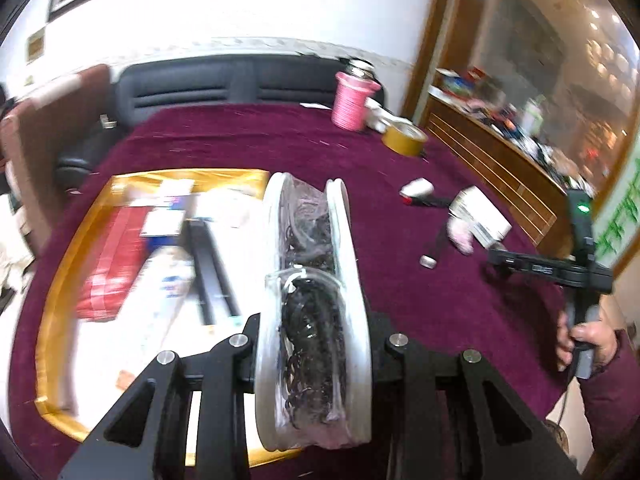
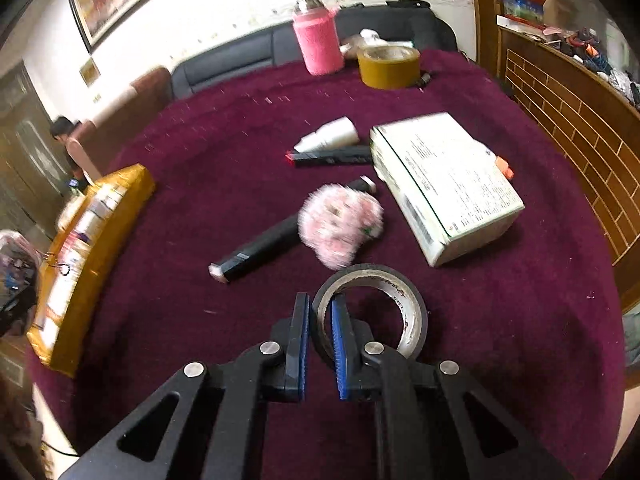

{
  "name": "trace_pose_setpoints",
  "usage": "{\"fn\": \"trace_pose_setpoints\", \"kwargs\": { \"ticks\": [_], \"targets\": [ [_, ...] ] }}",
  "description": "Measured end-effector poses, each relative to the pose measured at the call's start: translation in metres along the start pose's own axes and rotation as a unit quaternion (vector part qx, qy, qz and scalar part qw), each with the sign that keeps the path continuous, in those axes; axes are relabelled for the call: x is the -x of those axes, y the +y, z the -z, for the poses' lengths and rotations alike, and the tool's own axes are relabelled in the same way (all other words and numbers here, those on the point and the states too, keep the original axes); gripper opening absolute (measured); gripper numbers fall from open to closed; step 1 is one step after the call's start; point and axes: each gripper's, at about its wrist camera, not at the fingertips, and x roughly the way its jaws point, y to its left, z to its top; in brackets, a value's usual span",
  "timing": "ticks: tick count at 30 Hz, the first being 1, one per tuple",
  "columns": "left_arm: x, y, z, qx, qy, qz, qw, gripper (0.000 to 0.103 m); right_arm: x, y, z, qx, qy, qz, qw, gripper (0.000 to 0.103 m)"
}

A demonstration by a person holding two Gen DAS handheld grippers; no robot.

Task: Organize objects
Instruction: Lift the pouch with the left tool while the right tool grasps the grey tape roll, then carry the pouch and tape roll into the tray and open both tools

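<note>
A round white-rimmed clear plastic case of black hair ties [image 1: 312, 312] is gripped edgewise by the left gripper [image 1: 314, 356] at lower centre, above the gold tray [image 1: 60, 264]. The wall of a black tape roll [image 2: 370, 312], lying on the maroon tabletop [image 2: 200, 184] at lower centre, is clamped between the blue-padded fingers [image 2: 301, 344] of the right gripper [image 2: 320, 344]

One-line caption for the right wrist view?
Right gripper pinches the wall of a black tape roll on the maroon tablecloth.

Left claw [image 1: 316, 360] and right claw [image 2: 320, 336] both clamped.
</note>
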Motion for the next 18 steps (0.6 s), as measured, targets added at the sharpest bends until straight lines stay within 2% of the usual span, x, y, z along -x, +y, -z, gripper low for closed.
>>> {"fn": "trace_pose_setpoints", "kwargs": {
  "ticks": [4,9,13,18],
  "targets": [
    [0.027,0.044,0.005,0.02,-0.013,-0.058,0.998,0.03,0.023,0.034,-0.008,0.013,-0.024,-0.039,0.999,0.011],
    [0.036,0.098,0.023,0.05,0.005,-0.12,0.9915,0.03,0.036,0.111,-0.024,0.068,-0.027,-0.102,0.992,0.012],
    [0.028,0.125,0.035,0.065,0.022,-0.129,0.9892,0.03,0.026,0.18,-0.03,0.11,-0.009,-0.153,0.982,0.012],
    [0.007,0.146,0.039,0.067,0.049,-0.132,0.9878,0.03,-0.001,0.25,-0.023,0.154,0.022,-0.182,0.971,0.012]
  ]
}}
